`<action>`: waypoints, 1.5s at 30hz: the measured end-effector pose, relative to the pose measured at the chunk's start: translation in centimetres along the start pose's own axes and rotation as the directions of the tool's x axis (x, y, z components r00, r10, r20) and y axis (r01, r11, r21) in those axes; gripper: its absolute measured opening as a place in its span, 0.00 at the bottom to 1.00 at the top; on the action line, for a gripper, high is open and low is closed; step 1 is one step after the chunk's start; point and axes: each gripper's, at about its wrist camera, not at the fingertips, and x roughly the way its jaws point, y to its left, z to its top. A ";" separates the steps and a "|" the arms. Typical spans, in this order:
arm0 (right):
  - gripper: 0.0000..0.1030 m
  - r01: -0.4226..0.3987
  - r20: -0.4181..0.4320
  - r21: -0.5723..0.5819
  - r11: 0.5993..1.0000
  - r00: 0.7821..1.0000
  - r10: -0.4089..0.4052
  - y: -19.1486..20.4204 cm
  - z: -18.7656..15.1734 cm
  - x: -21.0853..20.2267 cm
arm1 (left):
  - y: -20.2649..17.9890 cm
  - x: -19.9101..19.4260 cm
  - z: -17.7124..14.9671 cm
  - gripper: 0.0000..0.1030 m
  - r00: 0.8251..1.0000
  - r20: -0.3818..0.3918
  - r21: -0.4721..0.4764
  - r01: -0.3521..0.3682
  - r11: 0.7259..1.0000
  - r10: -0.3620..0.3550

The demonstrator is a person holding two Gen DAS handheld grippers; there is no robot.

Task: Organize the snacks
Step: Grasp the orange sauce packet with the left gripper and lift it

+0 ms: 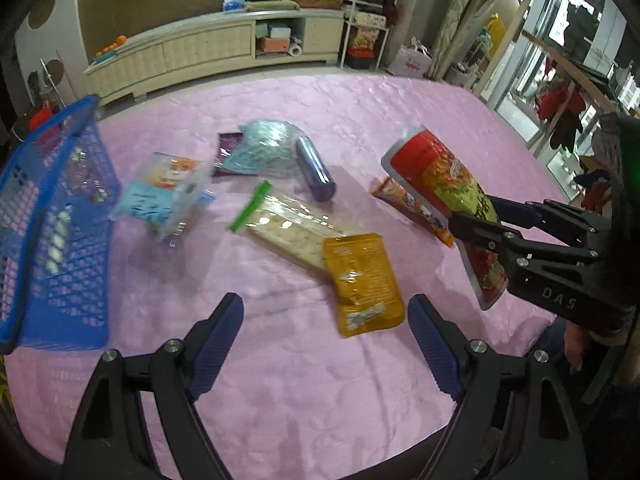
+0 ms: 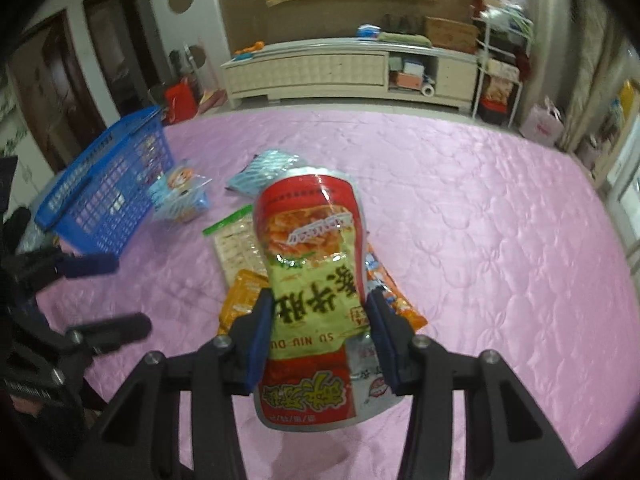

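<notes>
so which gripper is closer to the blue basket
Left. The left gripper hangs open over the pink cloth just beside the blue basket, with nothing between its fingers. The right gripper is farther off, past the scattered snacks, holding the red and green snack bag.

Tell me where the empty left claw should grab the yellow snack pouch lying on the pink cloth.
Take the yellow pouch across its narrow width, near the bottom end, coming from above. It lies flat, and its top corner overlaps the cracker pack, so the near end is freer.

bare pink cloth lies open near; snack packs crowd toward blue basket.
</notes>
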 end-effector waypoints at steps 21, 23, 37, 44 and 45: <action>0.50 -0.005 -0.063 0.197 0.980 0.998 0.017 -4.8 -1.4 0.8 | -4.6 10.9 2.2 0.80 0.966 -0.227 0.048 -0.118 0.992 0.126; 0.50 -0.012 -0.068 0.203 0.979 0.997 0.026 -4.9 -1.4 0.8 | -4.4 11.5 2.5 0.80 0.962 -0.246 0.021 -0.119 0.993 0.121; 0.50 0.002 -0.123 0.200 0.980 0.992 0.023 -4.7 -1.8 1.5 | -7.4 11.6 1.7 0.41 0.968 -0.219 0.060 -0.113 0.992 0.123; 0.50 0.039 -0.162 0.176 0.984 0.987 -0.010 -4.5 -2.2 2.5 | -7.3 10.9 0.4 0.30 0.976 -0.200 0.080 -0.072 0.994 0.087; 0.50 0.041 -0.162 0.173 0.984 0.987 -0.013 -4.4 -2.2 2.5 | -7.4 10.4 0.0 0.30 0.978 -0.193 0.074 -0.066 0.995 0.079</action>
